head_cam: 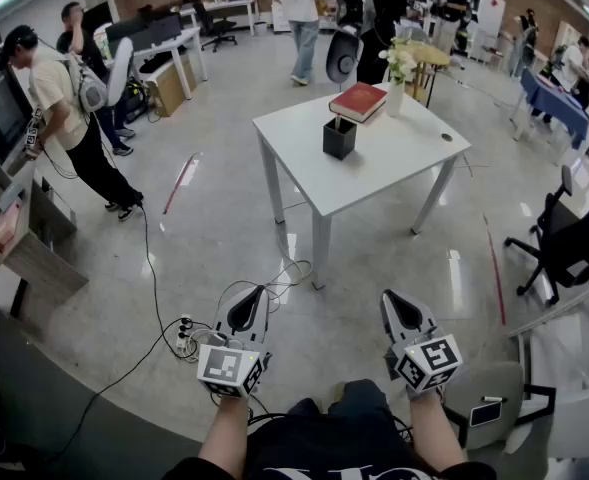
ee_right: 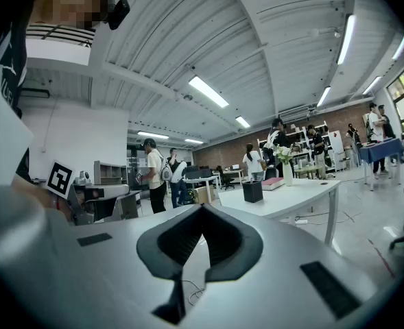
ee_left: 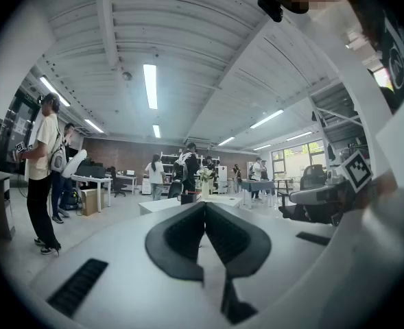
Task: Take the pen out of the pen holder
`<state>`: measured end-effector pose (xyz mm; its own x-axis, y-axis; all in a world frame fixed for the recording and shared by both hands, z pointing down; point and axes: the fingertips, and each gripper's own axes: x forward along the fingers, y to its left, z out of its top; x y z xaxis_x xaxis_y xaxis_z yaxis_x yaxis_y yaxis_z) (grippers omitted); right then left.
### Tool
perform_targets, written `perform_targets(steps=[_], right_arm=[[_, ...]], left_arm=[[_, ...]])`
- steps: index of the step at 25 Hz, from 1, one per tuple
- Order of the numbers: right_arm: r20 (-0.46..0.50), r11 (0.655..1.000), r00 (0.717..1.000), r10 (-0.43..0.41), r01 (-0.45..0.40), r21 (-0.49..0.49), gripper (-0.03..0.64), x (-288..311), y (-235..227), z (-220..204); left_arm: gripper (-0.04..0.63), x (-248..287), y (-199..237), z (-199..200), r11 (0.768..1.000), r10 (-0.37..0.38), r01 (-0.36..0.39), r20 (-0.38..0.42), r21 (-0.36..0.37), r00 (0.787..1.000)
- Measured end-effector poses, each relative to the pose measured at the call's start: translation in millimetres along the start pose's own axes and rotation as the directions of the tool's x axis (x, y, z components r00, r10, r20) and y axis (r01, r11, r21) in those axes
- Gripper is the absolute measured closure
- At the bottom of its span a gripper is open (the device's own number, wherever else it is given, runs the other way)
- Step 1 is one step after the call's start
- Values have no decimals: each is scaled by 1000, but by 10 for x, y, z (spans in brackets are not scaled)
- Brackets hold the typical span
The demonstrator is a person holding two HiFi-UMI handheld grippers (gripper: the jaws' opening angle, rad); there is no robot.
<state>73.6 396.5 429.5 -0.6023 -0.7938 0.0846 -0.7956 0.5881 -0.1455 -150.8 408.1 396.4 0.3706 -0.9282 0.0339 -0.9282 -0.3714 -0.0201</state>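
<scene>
Well, pen holder (head_cam: 340, 138) stands upright on table (head_cam: 399, 160) (contents unclear).

The pen holder (head_cam: 339, 136) stands too far off for its contents to be distinguished. The picture's right edge crops the office chair (head_cam: 577, 240).

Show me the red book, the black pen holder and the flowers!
red book (head_cam: 358, 100): head view, on its cover.
black pen holder (head_cam: 339, 139): head view, on its front side.
flowers (head_cam: 399, 60): head view, on the blossoms.
</scene>
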Motion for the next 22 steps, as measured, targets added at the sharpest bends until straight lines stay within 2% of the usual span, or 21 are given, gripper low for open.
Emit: perform_targets(steps=[13, 17, 22], right_arm=[[-16, 1000, 1000, 6, -7, -21, 607, 23, 5, 0], [-24, 999, 999, -28, 27, -34, 605, 20, -60, 3], [-32, 999, 999, -39, 39, -9, 519, 50, -172, 16]], left_arm=[[591, 33, 46, -87, 999, 5, -5, -5, -40, 1000], [591, 110, 39, -116, 998, -5, 5, -6, -57, 1000], [591, 279, 8, -149, 997, -32, 31, -18, -69, 999]])
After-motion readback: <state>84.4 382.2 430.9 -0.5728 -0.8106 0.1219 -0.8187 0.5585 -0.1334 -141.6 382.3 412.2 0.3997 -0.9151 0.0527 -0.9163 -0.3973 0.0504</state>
